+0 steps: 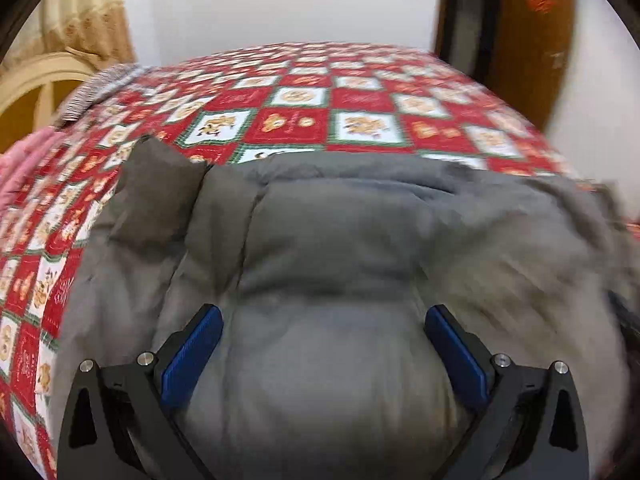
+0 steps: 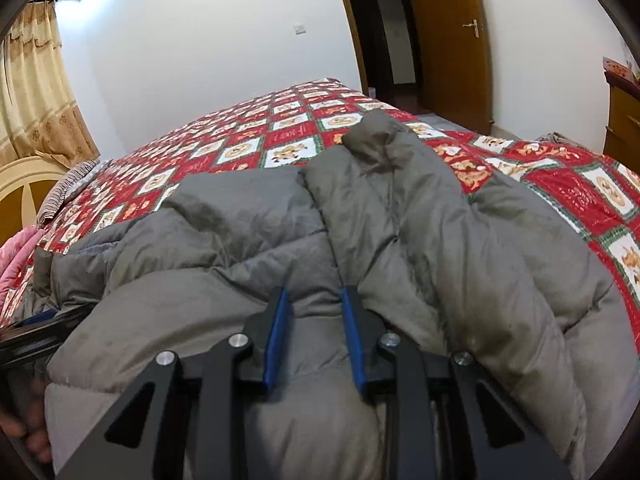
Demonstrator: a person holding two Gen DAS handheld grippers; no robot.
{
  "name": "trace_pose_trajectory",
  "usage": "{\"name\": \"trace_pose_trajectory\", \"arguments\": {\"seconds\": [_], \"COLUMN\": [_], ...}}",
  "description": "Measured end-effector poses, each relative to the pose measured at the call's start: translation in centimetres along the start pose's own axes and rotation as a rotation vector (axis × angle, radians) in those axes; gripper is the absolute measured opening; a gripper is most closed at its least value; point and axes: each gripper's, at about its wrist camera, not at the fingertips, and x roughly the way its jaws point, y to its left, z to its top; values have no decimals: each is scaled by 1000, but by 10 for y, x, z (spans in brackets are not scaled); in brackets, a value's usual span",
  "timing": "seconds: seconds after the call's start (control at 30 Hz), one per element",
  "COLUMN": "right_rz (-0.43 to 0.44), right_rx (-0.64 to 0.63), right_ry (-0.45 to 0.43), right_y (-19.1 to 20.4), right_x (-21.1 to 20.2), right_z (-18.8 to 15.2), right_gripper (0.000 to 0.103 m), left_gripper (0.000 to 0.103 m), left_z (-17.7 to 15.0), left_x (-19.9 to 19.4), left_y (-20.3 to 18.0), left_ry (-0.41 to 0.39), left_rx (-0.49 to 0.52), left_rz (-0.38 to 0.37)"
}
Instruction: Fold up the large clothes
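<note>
Grey puffy coat [image 2: 360, 216] lies bunched on the near edge of the bed [image 2: 248, 136], part-folded, one sleeve end [image 2: 376, 136] sticking up toward the far side. Right gripper [image 2: 314, 336] has its jaws narrowed around a ridge of the padding (looks like a pinch, but I can't tell how much fabric is really caught). Left gripper [image 1: 324, 344] sits over the coat [image 1: 328, 240] with jaws spread wide, holding nothing. Risks: slick, springy filling could slide out of a shallow right pinch once lifted; with only one side held the fold would twist or spring open; the heavy bulk near the edge could drag itself off the bed; the loose sleeve could end up trapped crooked inside the fold.
</note>
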Motion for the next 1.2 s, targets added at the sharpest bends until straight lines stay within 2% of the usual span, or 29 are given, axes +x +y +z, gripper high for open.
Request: {"name": "trace_pose_trajectory", "arguments": {"seconds": [0.13, 0.23, 0.3, 0.37, 0.47, 0.5, 0.53, 0.57, 0.6, 0.67, 0.7, 0.73, 0.77, 0.83, 0.9, 1.0, 1.1, 1.17, 1.2], "right_rz": [12, 15, 10, -5, -91, -136, -147, -110, -23, 63, 103, 128, 158, 193, 168, 128, 108, 109, 109], "right_rx": [7, 10, 7, -2, -75, -106, -105, -90, -76, -104, -131, -145, -153, -162, -173, -217, -233, -231, -228], "right_ry": [-4, -4, -1, 9, 62, 78, 58, 28, -16, -39, -45, -40, -17, 43, 96, 90, 100, 103, 105], "right_y": [-1, -3, -3, -2, 12, 18, 24, 28, 36, 53, 68, 77, 86, 99, 104, 106, 106, 106, 106], "right_x": [-2, -3, -2, -2, -3, -9, -23, -35, -54, -71, -77, -77, -72, -51, -26, -12, -9, -8, -9], "right_z": [-2, -2, -2, -1, 5, 8, 9, 8, 6, 2, -3, -6, -10, -18, -32, -48, -49, -49, -49], "right_gripper": [30, 30, 30, 30, 30, 30, 35, 36, 35, 32, 29, 26, 25, 18, 15, 11, 11, 11, 11], "left_gripper": [102, 102, 102, 102, 102, 102, 102, 102, 102, 101, 98, 83, 56, 44, 40, 37, 25, 16, 15], "left_z": [-27, -46, -55, -65, -80, -82, -81, -80, -80, -81, -82, -82, -83, -86, -86, -86, -79, -73, -69], "left_x": [-70, -100, -97, -74, -37, -38, -38, -38, -38, -38, -40, -42, -42, -40, -39, -44, -51, -58, -63], "left_y": [48, 88, 107, 115, 113, 108, 102, 96, 92, 91, 90, 89, 89, 94, 99, 92, 84, 89, 94], "left_ry": [-96, -151, -148, -59, 55, 24, 12, 9, 1, -21, -29, -35, -30, -7, -22, -42, -61, -84, -100], "left_rx": [-136, -262, -329, -379, -457, -428, -395, -361, -347, -358, -364, -367, -368, -401, -421, -409, -399, -429, -438], "left_rz": [-72, -113, -127, -156, -263, -241, -235, -233, -237, -258, -273, -281, -306, -377, -409, -436, -455, -513, -542]}}
